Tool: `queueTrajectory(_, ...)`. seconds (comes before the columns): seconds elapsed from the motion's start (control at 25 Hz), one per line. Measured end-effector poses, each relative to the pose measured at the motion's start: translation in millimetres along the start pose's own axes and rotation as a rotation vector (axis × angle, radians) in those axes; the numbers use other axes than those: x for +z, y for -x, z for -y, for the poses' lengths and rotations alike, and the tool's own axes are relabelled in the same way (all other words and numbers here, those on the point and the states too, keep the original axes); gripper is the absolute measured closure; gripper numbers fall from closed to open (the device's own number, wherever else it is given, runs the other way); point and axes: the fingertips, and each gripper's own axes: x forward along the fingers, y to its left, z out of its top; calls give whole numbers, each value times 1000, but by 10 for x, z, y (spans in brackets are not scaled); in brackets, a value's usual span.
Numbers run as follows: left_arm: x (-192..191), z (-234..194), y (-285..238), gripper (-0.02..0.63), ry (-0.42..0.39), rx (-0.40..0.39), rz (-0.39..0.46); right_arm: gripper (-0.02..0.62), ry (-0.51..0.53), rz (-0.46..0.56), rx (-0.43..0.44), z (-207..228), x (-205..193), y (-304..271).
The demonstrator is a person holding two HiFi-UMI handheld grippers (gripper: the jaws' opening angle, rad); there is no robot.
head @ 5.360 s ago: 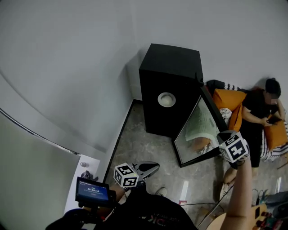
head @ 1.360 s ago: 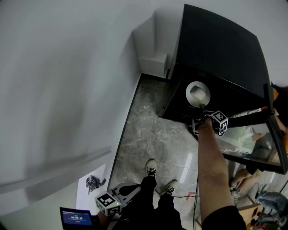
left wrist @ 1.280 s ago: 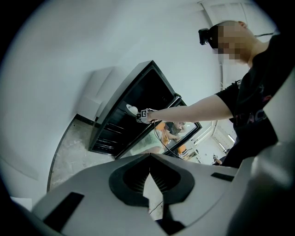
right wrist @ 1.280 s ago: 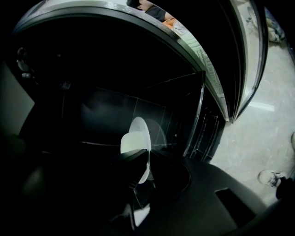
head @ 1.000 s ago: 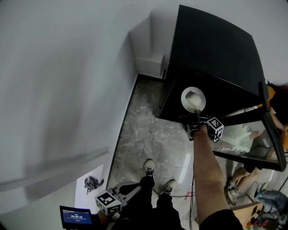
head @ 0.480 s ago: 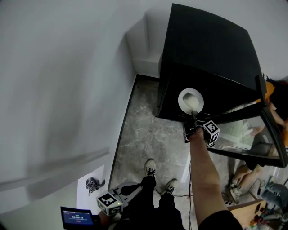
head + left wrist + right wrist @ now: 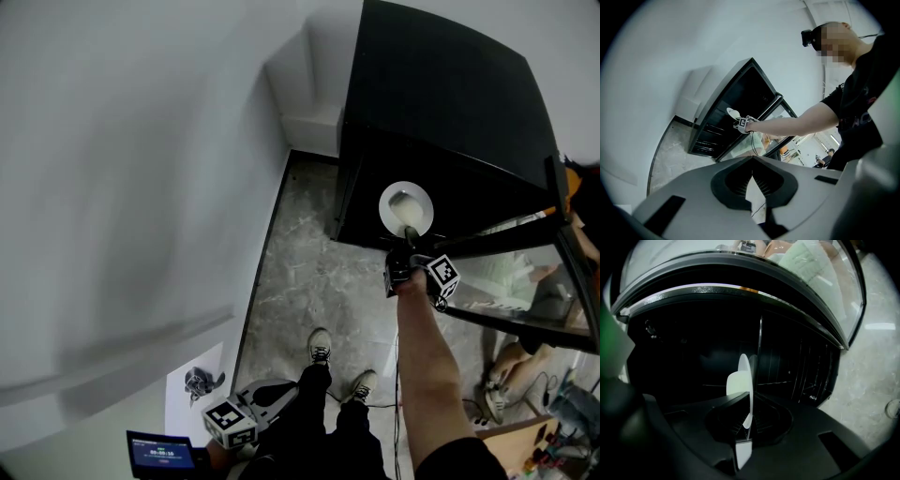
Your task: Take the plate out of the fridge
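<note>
Gripping claw: right gripper [image 7: 410, 246] clamped on the round white plate [image 7: 407, 207] at its rim.
Plate: at the black fridge [image 7: 441, 103] mouth, tilted differently than a second ago; withdrawal looks under way.
Left gripper [image 7: 751, 183]: jaws together, empty.

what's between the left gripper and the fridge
In the head view, only the person's shoes and bare grey floor lie between the left gripper and the fridge.

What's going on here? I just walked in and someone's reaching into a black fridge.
A person with a gripper in each hand is taking a white plate from the fridge. The right gripper is shut on the plate's rim at the fridge's open front. The left gripper hangs low, shut and empty.
</note>
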Motion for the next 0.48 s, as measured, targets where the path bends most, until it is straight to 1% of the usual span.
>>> queueTrajectory(0.04,0,-8,2,600,-2,1,-1,578,11,0,4,-6,2,6)
queueTrajectory(0.32,-1,13,1,600,-10,-4,-9,578,57,-11,1,-53,3,58)
queueTrajectory(0.48,28,38,-4,600,-18,-9,-1,578,57,-21,25,-82,-22,120)
